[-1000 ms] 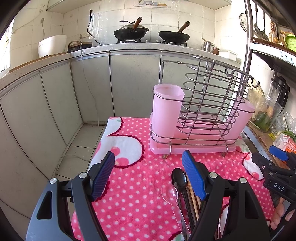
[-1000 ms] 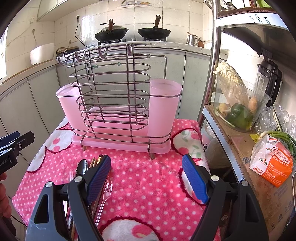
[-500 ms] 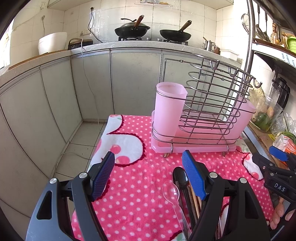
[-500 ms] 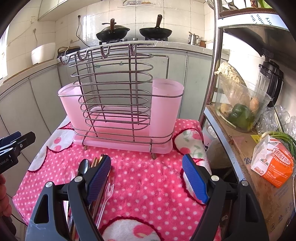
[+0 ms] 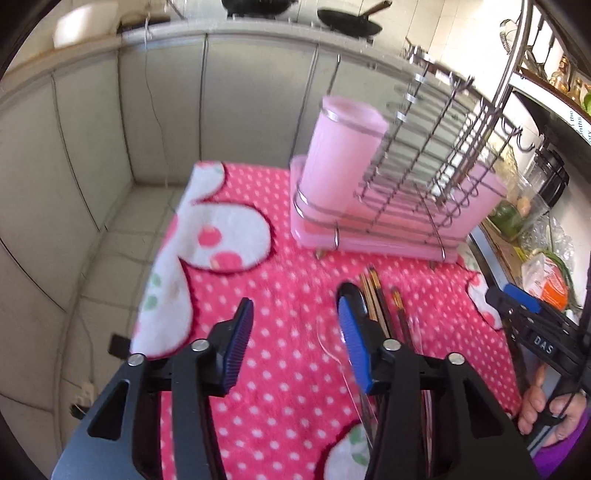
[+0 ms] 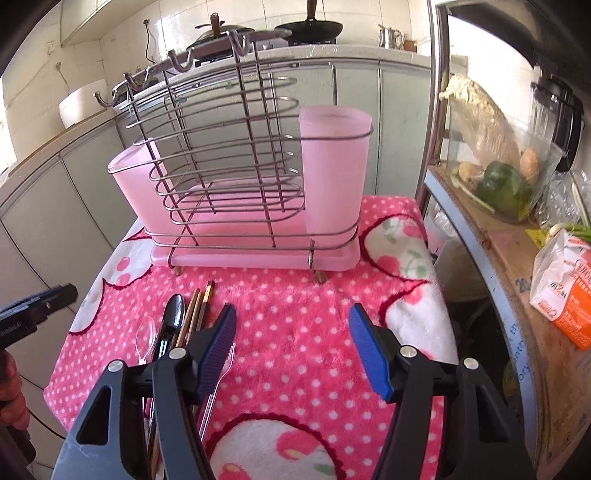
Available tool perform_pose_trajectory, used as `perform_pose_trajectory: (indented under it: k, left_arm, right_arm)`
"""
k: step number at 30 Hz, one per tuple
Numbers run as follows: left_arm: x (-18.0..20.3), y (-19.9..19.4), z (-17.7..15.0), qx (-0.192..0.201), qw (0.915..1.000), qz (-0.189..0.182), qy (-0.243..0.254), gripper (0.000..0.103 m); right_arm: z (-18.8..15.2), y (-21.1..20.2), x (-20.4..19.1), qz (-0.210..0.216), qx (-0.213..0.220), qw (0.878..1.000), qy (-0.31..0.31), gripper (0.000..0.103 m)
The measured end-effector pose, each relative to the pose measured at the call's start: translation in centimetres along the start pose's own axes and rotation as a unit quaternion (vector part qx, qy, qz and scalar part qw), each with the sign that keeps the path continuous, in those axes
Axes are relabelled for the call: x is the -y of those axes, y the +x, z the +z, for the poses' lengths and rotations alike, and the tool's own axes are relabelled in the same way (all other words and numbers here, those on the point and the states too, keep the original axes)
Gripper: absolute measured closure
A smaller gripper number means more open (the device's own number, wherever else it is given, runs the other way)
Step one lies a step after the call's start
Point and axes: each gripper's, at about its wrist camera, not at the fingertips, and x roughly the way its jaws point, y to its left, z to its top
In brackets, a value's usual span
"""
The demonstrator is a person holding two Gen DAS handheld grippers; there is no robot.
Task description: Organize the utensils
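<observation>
A wire rack (image 6: 236, 155) with two pink cups (image 6: 334, 173) on a pink drip tray (image 5: 369, 240) stands at the far end of the pink dotted cloth (image 6: 295, 306). In front of it lie a black spoon (image 6: 173, 314), a clear spoon (image 6: 146, 334), brown chopsticks (image 6: 197, 310) and a clear fork (image 6: 221, 373). My left gripper (image 5: 295, 328) hovers over bare cloth just left of the utensils, its jaws closing with nothing between them. My right gripper (image 6: 291, 332) is over the cloth right of the utensils, jaws closing, nothing between them; its left finger covers part of the fork.
A metal shelf unit (image 6: 491, 251) on the right holds a bowl of vegetables (image 6: 498, 177), an orange packet (image 6: 565, 291) and a blender (image 6: 561, 118). Grey cabinets and a counter with pans (image 6: 306, 26) stand behind. The table's left edge drops to a tiled floor (image 5: 110, 266).
Both grippers' jaws have narrowed. The left gripper tipped downward and moved lower toward the cloth, so the rack looks tilted and blurred. The right gripper tilted down a little.
</observation>
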Motion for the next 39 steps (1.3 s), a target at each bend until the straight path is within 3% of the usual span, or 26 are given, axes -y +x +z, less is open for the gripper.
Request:
perform_pose_trajectory:
  k: [7,15,22,24,26,29,33,39]
  left_arm:
    - [-0.2,3.9,-1.2,-0.094,0.9944,-0.039,-0.029,0.061]
    - [0.5,6.3,-1.1,-0.115,0.9924,-0.040,-0.016,0.061]
    - [0.5,8.6,-1.1,-0.141,0.9882,-0.055,-0.023,0.061]
    - [0.5,8.9,-1.0,-0.140,0.9882,-0.059,-0.020,0.070]
    - [0.5,9.2,-0.9,-0.144,0.9873,-0.064,-0.022,0.087]
    - [0.1,9.4,-0.8,-0.146,0.9866,-0.066,-0.028,0.098]
    - [-0.5,8.4,-0.4,-0.135,0.9864,-0.086,-0.039,0.102]
    - [-1.3,6.3,0.0,-0.118,0.9888,-0.084,-0.036,0.102]
  right_arm:
    - [-0.7,1.6,0.8,0.054,-0.050,0.997,0.029,0.058]
    - [-1.2,4.0,0.7,0.113,-0.099,0.987,0.051,0.073]
    - [-1.4,5.5,1.1,0.140,-0.119,0.981,0.065,0.077]
    - [-1.4,6.2,1.3,0.148,-0.127,0.978,0.069,0.077]
    - [-1.3,6.8,1.2,0.159,-0.135,0.975,0.074,0.077]
    - [-1.1,7.6,0.7,0.174,-0.144,0.971,0.073,0.077]
    - [-0.8,8.8,0.0,0.186,-0.155,0.968,0.064,0.076]
    - [-0.9,10.6,-1.0,0.213,-0.171,0.960,0.064,0.079]
